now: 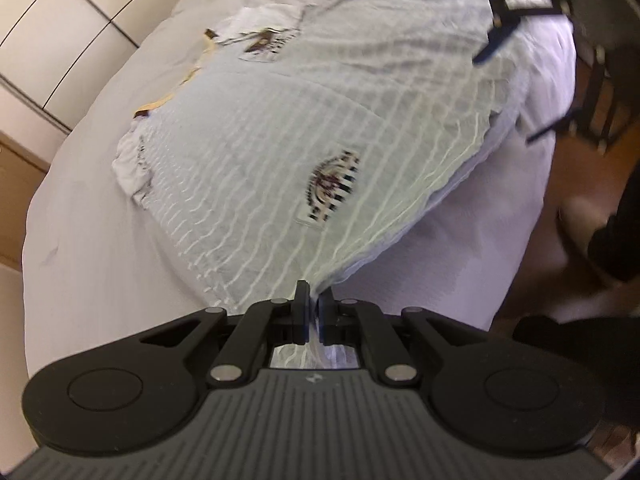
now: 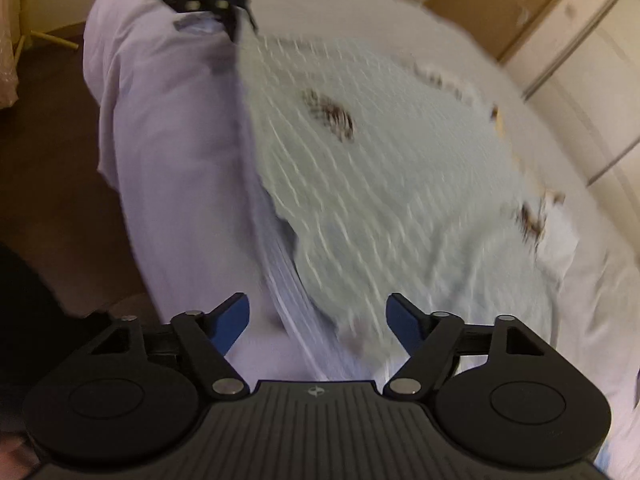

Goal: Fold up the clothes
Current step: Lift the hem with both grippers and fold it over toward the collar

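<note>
A pale, white-striped, thin woven garment [image 1: 280, 152] is lying spread across a bed covered with a white sheet [image 1: 88, 248], its near corner pulled up off the sheet into a taut peak. The black left gripper [image 1: 313, 312] is pinching that corner, its two fingers closed tight with the cloth bunching between them and showing again behind the jaws. A dark maroon and black printed patch [image 1: 332, 184] is sitting on the garment near the middle, and a second, similar print [image 1: 264, 42] is showing farther off; both are blurred, so no writing or brand can be read. A yellow-trimmed edge [image 1: 160, 104] is running along the garment's far left side.

The black right gripper with blue pads [image 2: 318, 320] is hovering over the garment's other near edge, its fingers standing wide apart with the hem [image 2: 304, 280] below the gap and neither pad pressing on it. From the left wrist view this gripper is appearing at the far right, above the cloth.

Cream wardrobe doors [image 1: 60, 20] are standing beyond the bed on the left. Dark wooden flooring [image 2: 52, 168] is lying beside the bed, and a black frame of thin legs [image 1: 592, 92] is standing at the far right. A dark sleeve [image 1: 616, 240] is showing at the right edge.
</note>
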Demonstrator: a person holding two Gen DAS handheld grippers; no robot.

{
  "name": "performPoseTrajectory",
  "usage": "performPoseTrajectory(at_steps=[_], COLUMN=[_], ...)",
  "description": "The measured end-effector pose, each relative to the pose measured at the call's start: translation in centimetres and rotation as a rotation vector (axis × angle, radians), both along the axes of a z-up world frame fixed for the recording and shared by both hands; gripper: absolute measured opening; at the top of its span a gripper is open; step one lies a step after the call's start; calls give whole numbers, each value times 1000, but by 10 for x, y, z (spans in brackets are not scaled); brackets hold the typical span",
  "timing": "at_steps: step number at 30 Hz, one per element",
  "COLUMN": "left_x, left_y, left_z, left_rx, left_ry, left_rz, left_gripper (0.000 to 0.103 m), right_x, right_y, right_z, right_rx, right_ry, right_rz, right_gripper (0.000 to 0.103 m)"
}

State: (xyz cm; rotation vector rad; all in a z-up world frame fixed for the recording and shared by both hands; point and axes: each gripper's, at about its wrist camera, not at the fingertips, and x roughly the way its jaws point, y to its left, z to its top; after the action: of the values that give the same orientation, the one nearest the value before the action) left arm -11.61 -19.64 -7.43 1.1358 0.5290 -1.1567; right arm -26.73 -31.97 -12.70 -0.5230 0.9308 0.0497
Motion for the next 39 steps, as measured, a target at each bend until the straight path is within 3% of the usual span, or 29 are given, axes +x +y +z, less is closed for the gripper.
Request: performPoseTrajectory(at_steps=[2, 9, 15, 18, 21, 22, 23, 26, 34, 39], left_x=[0, 0, -4, -6, -8, -8, -8, -11, -9, 29], left_y=[-1, -2, -2, -1, -2, -2, -3, -3, -15, -47], left_z=[3, 0, -6, -12, -16, -15, -13, 0, 57, 85], left_rx=[5, 30, 57, 84, 113, 119, 125, 129, 96, 53], left_ry=[-2, -2, -12, -21, -27, -25, -24, -33, -98, -169], left_rz=[-4, -11, -11, -18, -23, -18, -14, -3, 71, 88], left_gripper=[3, 3, 3, 3, 3, 3, 2, 2, 2, 2], right_x=[5, -18, -49, -56, -57, -56, -56, -52, -42, -12], right_y=[-1, -44, -104, -113, -115, -116, -120, -128, -151, -188], right_z=[-8, -24, -30, -31, -30, -28, -25, -10, 58, 106], right_rx=[-25, -148, -230, -249, -255, -243, -220, -161, -68, -81], right_ry=[-20, 12, 36, 47, 60, 67, 78, 98, 135, 106], right_rz=[-26, -74, -190, -148, -95, -90, -93, -84, 10, 71], right_gripper=[64, 63, 57, 55, 46, 37, 21, 6, 4, 4])
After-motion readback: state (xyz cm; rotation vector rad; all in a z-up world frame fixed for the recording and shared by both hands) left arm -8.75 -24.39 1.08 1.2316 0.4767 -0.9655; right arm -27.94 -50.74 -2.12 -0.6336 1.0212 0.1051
